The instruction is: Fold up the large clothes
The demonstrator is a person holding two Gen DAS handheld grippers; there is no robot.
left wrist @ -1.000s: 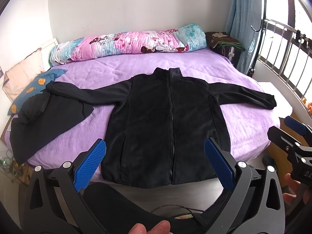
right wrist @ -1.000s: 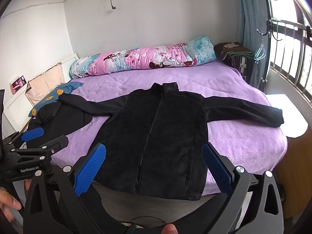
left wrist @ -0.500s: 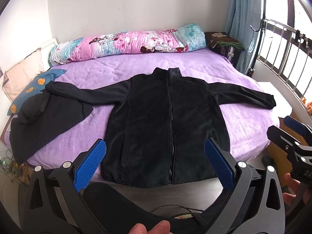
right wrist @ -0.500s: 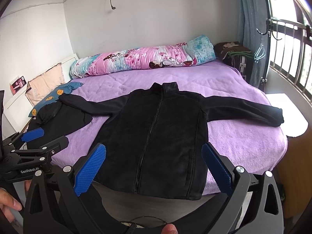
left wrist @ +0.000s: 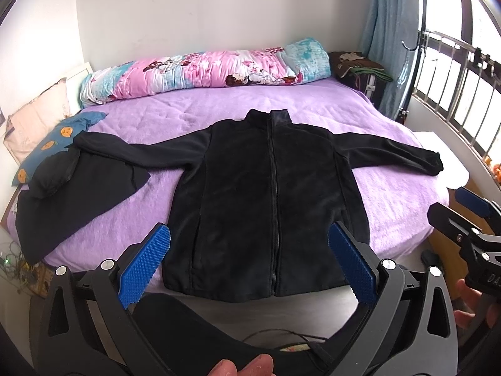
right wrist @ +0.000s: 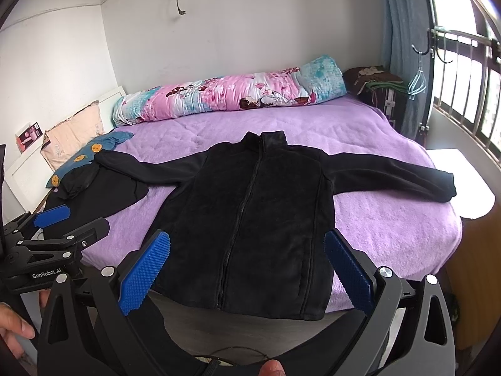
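I hold my left gripper (left wrist: 249, 250) above the near edge of the bed, its two blue ribbed pads spread wide apart with nothing between them. My right gripper (right wrist: 247, 255) hangs beside it at the same edge, its blue pads likewise parted and empty. From the right wrist view I can see the left gripper off to the left side, and from the left wrist view the right one shows at the right border.

The black fleece zip-up jacket (left wrist: 269, 200) lies flat on the purple fuzzy bedspread (left wrist: 188, 112), front up and zipped, collar pointing toward the far edge and hem reaching over the near edge. Both sleeves are stretched out sideways: one ends close to the right edge of the bed, the other runs toward the left edge and touches a second black garment (left wrist: 78, 188) lying crumpled near the left near corner.

A rolled pink and turquoise floral quilt (left wrist: 206, 69) lies along the far edge against the white wall. A blue cushion with orange prints (left wrist: 59, 138) and a pale peach pillow (left wrist: 34, 125) sit at the left edge. A dark bag topped with folded green and brown cloth (right wrist: 379, 84) stands by the far right corner, next to the blue curtain (left wrist: 385, 31).
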